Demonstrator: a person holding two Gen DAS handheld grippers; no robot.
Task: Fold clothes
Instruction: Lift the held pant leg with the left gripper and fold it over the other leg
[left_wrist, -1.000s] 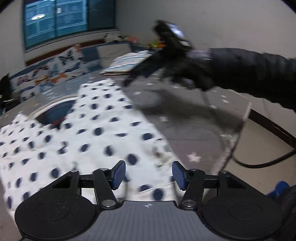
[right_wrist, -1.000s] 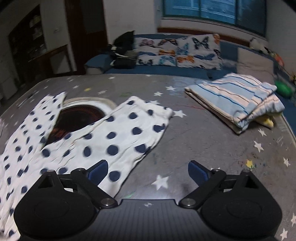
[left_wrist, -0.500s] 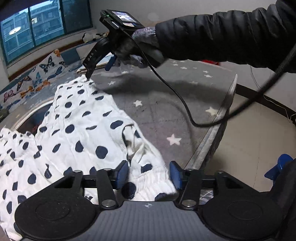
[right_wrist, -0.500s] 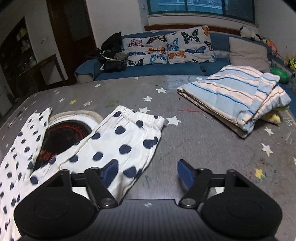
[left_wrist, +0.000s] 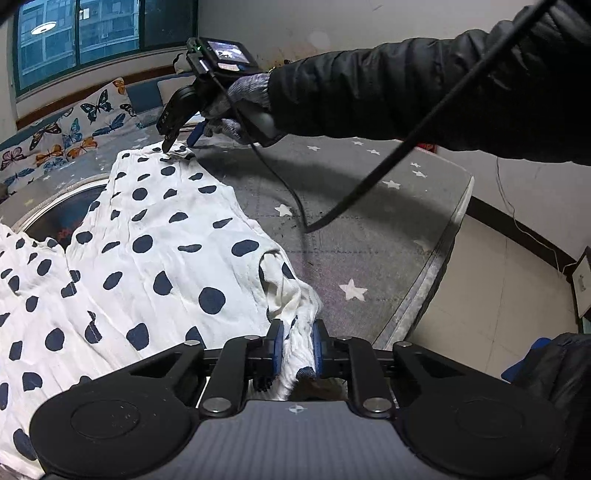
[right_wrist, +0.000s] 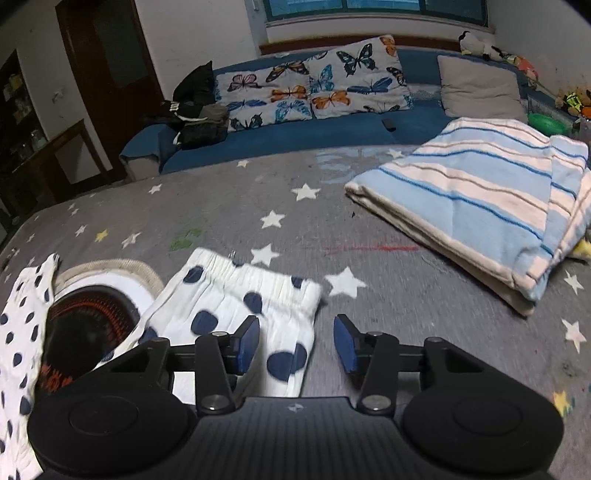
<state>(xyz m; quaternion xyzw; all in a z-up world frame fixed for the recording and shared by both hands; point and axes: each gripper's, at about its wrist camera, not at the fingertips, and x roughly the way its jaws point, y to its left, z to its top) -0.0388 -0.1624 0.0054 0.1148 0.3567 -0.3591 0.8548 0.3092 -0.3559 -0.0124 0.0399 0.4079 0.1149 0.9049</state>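
Observation:
White trousers with dark blue dots (left_wrist: 147, 251) lie spread on a grey star-print mat (left_wrist: 369, 221). My left gripper (left_wrist: 297, 347) is shut on a bunched corner of the trousers at the near edge. My right gripper (right_wrist: 295, 341) is open, its jaws straddling the right corner of the elastic hem (right_wrist: 258, 291) of the trousers. In the left wrist view the right gripper (left_wrist: 181, 142) sits at the far hem, held by a gloved hand.
A folded blue-striped blanket (right_wrist: 480, 206) lies on the mat at the right. A round dark opening with a beige rim (right_wrist: 88, 314) lies under the trousers. A blue sofa with butterfly cushions (right_wrist: 314, 88) stands behind. The mat's edge (left_wrist: 443, 251) drops to the floor at right.
My left gripper closed on the trousers' near corner. My right gripper moved down to the far hem and its jaws narrowed around the corner.

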